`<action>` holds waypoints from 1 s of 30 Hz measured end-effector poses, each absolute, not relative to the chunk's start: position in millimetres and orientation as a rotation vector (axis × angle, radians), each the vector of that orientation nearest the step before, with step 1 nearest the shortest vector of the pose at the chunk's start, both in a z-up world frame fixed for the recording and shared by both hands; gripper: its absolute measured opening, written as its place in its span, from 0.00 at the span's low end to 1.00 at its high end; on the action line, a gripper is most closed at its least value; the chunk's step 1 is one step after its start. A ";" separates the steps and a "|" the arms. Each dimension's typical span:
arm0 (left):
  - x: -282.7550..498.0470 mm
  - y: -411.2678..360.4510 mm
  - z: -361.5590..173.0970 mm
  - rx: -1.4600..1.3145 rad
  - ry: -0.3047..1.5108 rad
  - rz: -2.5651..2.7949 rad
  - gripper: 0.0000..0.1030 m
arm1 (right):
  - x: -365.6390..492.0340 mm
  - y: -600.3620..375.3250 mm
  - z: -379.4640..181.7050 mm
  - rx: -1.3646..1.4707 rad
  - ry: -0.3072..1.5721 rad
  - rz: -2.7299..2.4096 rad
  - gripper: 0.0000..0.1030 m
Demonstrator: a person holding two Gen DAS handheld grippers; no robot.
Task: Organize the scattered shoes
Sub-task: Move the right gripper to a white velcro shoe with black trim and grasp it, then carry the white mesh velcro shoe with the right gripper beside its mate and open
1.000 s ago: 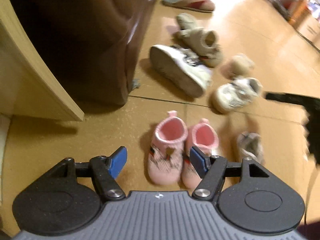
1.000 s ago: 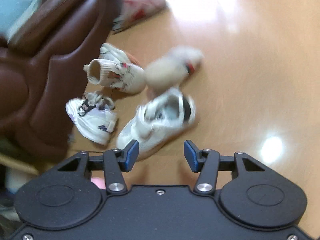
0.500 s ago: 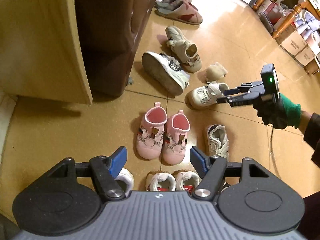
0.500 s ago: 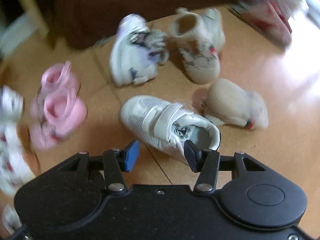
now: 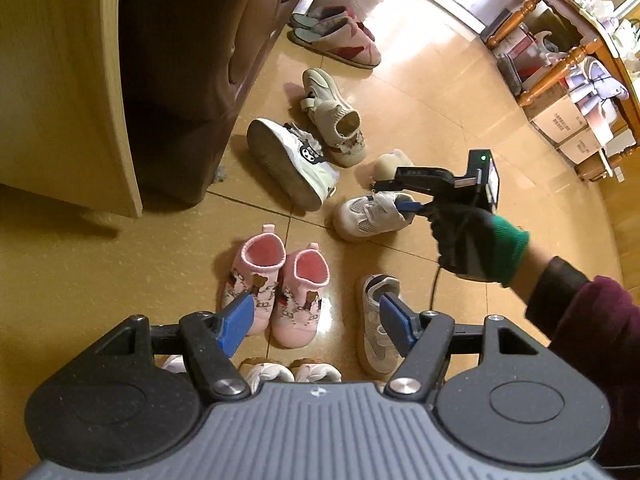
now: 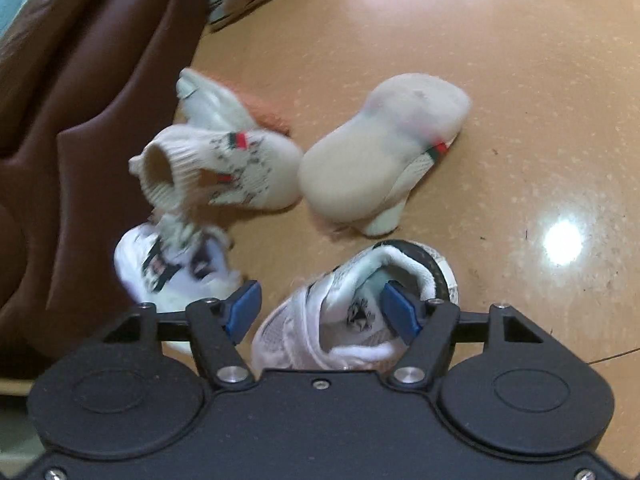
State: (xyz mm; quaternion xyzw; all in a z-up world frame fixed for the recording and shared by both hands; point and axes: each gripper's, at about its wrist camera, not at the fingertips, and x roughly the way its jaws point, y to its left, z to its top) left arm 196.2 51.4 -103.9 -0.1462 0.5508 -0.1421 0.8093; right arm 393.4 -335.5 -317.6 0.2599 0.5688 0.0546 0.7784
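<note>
Hovering nearest the viewer, the left gripper (image 5: 316, 318) stands with its blue pads well apart and nothing between them, above a tidy row: the pink pair (image 5: 276, 284) side by side, a white sneaker (image 5: 376, 320) just to their right, and 2 more white toes peeking out nearer still. Farther out, the right gripper (image 6: 322, 312), carried by a gloved hand (image 5: 476, 240), has just been opening its jaws and now straddles the strapped white sneaker (image 6: 356, 308), with 1 pad inside the heel opening and the other outside on the left; neither pad seems to press yet, so I judge it not gripped. The chief risk lies here: the pads might close on the soft collar alone, and the shoe could swing, slip, or drop when lifted. A low, hurried closing could also shove the sneaker along the glossy floor (image 6: 520, 80) instead of catching it. Just beyond, the beige shoe lying on its side (image 6: 380, 160) and the knit-cuff shoe (image 6: 216, 168) sit near enough that a wide sweep may knock them further astray. On the far left, the white cartoon sneaker (image 6: 176, 272) rests by the brown sofa (image 6: 80, 120), where a nudge might push it out of easy reach.
</note>
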 end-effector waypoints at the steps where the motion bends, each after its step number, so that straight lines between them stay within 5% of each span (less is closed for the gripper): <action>1: 196.8 52.2 -104.5 -0.315 1.178 -0.299 0.67 | 392.2 -334.0 -320.6 0.579 1.221 0.099 0.60; 3: 198.1 53.7 -105.7 -0.320 1.179 -0.290 0.67 | 389.7 -331.2 -326.6 0.612 1.204 0.062 0.58; 5: 199.0 54.9 -106.7 -0.321 1.179 -0.281 0.67 | 387.8 -323.6 -328.1 0.577 1.176 0.043 0.35; 8: 199.1 57.0 -106.6 -0.325 1.178 -0.274 0.67 | 383.5 -325.4 -329.9 0.596 1.141 0.035 0.21; 21: 179.5 56.6 -71.5 -0.330 1.085 -0.310 0.67 | 354.0 -362.8 -256.3 0.696 1.030 0.157 0.13; 30: 167.0 56.3 -60.3 -0.308 1.055 -0.314 0.67 | 328.2 -322.7 -217.5 0.572 1.145 0.416 0.13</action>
